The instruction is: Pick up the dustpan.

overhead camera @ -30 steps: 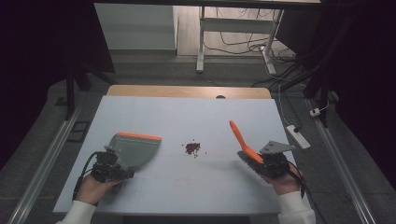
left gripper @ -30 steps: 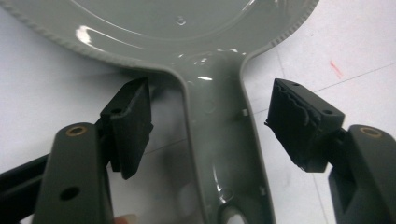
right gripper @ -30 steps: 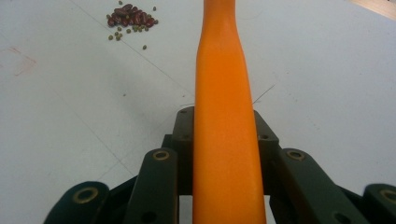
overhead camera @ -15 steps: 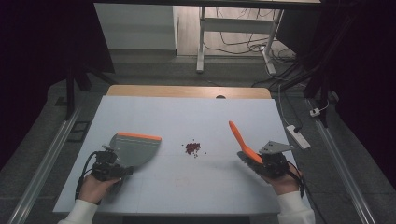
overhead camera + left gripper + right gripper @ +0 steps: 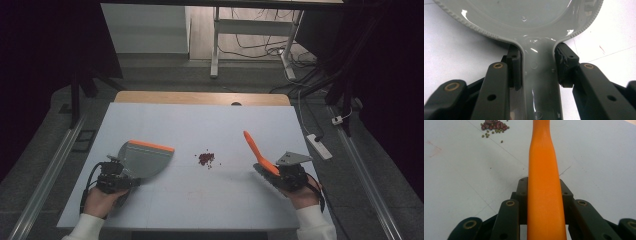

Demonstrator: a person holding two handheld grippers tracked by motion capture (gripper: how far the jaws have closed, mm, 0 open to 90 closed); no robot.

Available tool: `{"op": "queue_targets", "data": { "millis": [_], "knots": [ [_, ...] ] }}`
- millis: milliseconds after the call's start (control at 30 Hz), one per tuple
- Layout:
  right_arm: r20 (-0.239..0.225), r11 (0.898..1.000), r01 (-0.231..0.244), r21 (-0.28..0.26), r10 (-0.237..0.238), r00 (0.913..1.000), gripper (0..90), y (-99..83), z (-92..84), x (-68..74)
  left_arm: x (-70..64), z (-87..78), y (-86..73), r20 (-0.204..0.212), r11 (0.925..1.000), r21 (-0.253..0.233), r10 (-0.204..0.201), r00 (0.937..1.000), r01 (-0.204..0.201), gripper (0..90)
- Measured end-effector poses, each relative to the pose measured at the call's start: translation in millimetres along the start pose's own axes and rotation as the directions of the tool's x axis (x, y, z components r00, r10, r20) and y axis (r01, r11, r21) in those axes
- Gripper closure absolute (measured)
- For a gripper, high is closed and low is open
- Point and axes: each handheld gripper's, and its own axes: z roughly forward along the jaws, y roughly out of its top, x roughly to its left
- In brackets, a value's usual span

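A grey dustpan (image 5: 144, 157) with an orange front lip rests on the white table at the left. My left gripper (image 5: 116, 176) is shut on its handle; in the left gripper view both pads clamp the dustpan handle (image 5: 539, 82). At the right, my right gripper (image 5: 280, 172) is shut on an orange brush handle (image 5: 256, 149) that points up and away; the brush handle (image 5: 544, 185) runs between the jaws in the right gripper view. A small pile of dark red and green beans (image 5: 206, 159) lies mid-table between the two tools, also the beans (image 5: 494, 125) at the upper left of the right gripper view.
The white table top (image 5: 200, 125) has a wooden strip along its far edge. A white power strip (image 5: 318, 146) lies on the floor to the right. A desk frame and cables (image 5: 250, 45) stand beyond the table.
The right gripper with the brush has shifted slightly toward the person. The dustpan and beans have not visibly moved.
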Motion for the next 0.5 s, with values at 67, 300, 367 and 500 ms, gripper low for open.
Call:
{"op": "queue_targets", "data": {
  "millis": [67, 300, 367, 500],
  "knots": [
    [-0.011, 1.000, -0.006, -0.008, 0.006, 0.9999, 69.9, -0.2, -0.2, -0.4, 0.8, -0.4, -0.2, 0.000, 1.0000, -0.006, 0.002, 1.0000, -0.002, 62.3],
    [-0.005, 1.000, -0.008, -0.014, 0.008, 1.0000, 69.9, -0.4, -1.0, -0.6, 2.6, -4.9, -0.5, 0.018, 0.9990, -0.041, 0.019, 0.9997, -0.018, 62.3],
    [-0.005, 1.000, -0.009, -0.013, 0.009, 0.9999, 70.0, -0.5, -0.9, -0.7, 2.6, -6.1, -0.5, 0.025, 0.9983, -0.054, 0.025, 0.9994, -0.024, 62.4],
    [-0.005, 1.000, -0.008, -0.014, 0.008, 1.0000, 70.0, -0.4, -0.9, -0.7, 4.0, -7.5, -0.6, 0.036, 0.9961, -0.079, 0.044, 0.9984, -0.041, 62.4]
  ]
}}
